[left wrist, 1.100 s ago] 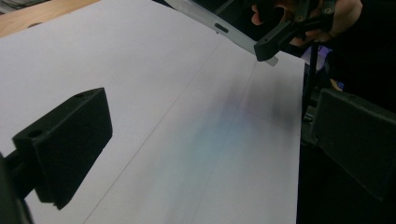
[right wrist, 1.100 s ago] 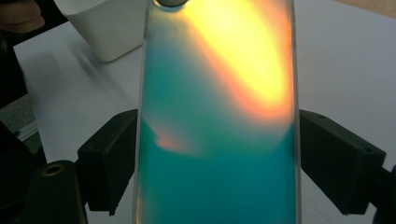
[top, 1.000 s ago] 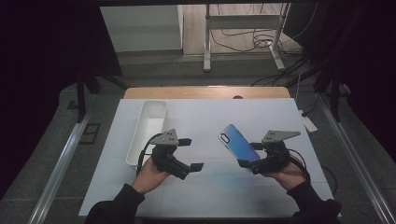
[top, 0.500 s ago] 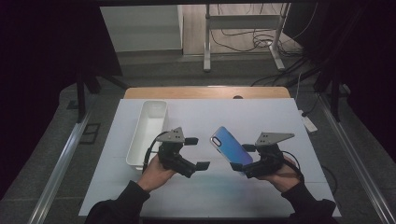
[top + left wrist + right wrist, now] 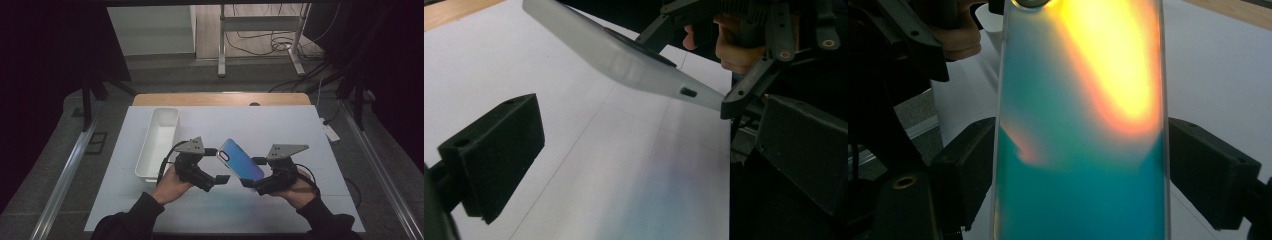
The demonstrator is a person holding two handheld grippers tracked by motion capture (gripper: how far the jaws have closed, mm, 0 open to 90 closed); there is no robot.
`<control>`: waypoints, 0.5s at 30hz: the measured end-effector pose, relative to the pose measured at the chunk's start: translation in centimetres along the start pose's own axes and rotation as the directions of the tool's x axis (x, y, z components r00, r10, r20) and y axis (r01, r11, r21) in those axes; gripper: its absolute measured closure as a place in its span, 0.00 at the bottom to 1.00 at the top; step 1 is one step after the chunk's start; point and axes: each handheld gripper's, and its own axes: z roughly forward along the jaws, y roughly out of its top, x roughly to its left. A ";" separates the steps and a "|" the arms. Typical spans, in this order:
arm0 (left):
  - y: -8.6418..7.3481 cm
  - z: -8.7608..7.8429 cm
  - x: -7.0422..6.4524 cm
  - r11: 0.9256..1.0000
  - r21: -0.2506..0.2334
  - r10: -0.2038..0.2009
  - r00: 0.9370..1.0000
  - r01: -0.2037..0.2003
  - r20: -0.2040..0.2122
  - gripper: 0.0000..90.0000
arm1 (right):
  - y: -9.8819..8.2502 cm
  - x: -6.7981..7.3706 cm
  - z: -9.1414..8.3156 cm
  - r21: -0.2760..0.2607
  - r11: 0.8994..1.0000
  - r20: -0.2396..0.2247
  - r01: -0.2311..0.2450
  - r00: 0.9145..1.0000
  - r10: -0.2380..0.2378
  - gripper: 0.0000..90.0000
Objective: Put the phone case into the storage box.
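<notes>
Phone case, iridescent blue-teal w/ clear rim (image 5: 241, 160), is held up off the white desk (image 5: 300, 135), tilted, clamped across its width by the right gripper (image 5: 250, 183); jaws stand wide but press both long edges. Left gripper (image 5: 223, 165) sits just beside the case's camera end, jaws spread, nothing between them. Long white plastic bin (image 5: 159, 142) lies at desk left, apart from both.

Step, prob.: handover mid-air, right to left. Next move needs the left jaws to straddle the free end & close before right lets go; the slick rim could slip.
</notes>
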 end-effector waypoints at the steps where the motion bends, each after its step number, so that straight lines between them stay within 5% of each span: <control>1: 0.0 0.0 0.0 1.000 0.005 0.003 1.000 -0.003 0.000 0.00 | 0.0 0.1 0.0 0.000 1.000 -0.001 0.001 1.000 -0.001 0.19; 9: 0.1 -0.1 -0.1 1.000 -0.006 0.011 0.999 -0.011 0.034 0.02 | 0.1 0.4 0.1 -0.007 1.000 -0.015 0.010 1.000 -0.011 0.19; 15: 0.1 -0.7 -0.2 1.000 -0.023 0.019 0.996 -0.017 0.086 0.28 | 0.1 0.5 0.1 -0.011 1.000 -0.021 0.014 1.000 -0.014 0.19</control>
